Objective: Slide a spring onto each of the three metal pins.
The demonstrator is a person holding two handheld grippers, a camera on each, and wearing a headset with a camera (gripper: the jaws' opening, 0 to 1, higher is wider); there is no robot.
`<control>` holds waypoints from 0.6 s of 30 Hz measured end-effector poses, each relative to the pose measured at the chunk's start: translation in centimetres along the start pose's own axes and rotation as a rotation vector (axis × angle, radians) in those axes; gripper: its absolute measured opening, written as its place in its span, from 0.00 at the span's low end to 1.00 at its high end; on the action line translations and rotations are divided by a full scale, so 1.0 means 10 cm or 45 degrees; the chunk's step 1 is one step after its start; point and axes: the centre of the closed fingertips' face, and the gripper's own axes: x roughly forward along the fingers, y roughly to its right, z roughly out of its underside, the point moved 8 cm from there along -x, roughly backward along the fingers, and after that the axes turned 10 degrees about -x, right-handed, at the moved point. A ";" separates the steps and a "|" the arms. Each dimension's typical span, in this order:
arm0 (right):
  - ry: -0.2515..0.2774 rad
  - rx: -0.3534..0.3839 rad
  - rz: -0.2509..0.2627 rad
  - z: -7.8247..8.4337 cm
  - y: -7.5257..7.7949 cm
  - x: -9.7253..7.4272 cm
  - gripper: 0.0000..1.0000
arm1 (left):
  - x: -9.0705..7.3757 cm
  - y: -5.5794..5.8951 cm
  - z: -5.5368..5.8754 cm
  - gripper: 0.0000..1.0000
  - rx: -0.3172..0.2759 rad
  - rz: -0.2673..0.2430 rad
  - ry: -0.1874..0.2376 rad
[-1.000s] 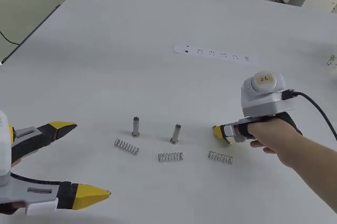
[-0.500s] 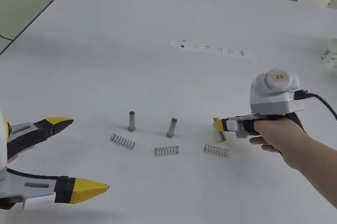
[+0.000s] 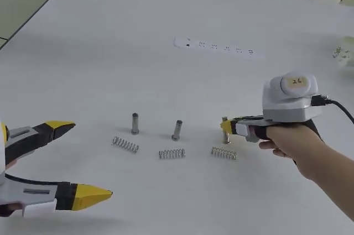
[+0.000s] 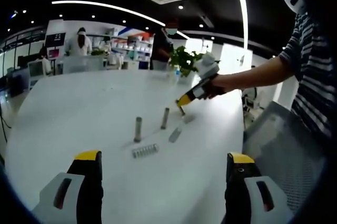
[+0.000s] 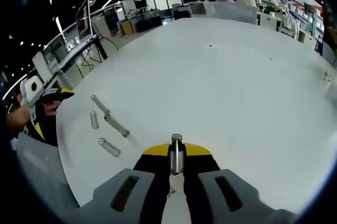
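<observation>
The white workbench (image 3: 83,52) carries a power strip (image 3: 213,47) at its far side. Nearer than the strip, counted: three pins, three springs. The left pin (image 3: 135,123) and middle pin (image 3: 177,130) stand free. The third pin (image 5: 176,145) is clamped upright in the right gripper (image 3: 227,127), clear in that gripper's view, partly hidden by the yellow tip from above. Left spring (image 3: 125,145), middle spring (image 3: 172,153) and right spring (image 3: 223,153) lie flat, nearer still. The left gripper (image 3: 92,159), nearest of all, gapes empty.

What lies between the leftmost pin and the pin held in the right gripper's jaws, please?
The middle pin stands there upright on the table, as the head view shows.
</observation>
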 end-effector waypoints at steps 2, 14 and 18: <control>0.007 -0.024 0.010 0.00 0.00 -0.01 0.05 | 0.00 0.00 0.00 0.95 -0.003 0.004 0.000; 0.067 -0.099 0.024 0.03 -0.05 -0.09 0.05 | 0.02 0.01 -0.03 0.95 -0.001 0.004 0.009; 0.069 -0.102 0.024 0.05 -0.03 -0.10 0.05 | 0.03 0.01 -0.02 0.95 0.000 0.006 0.002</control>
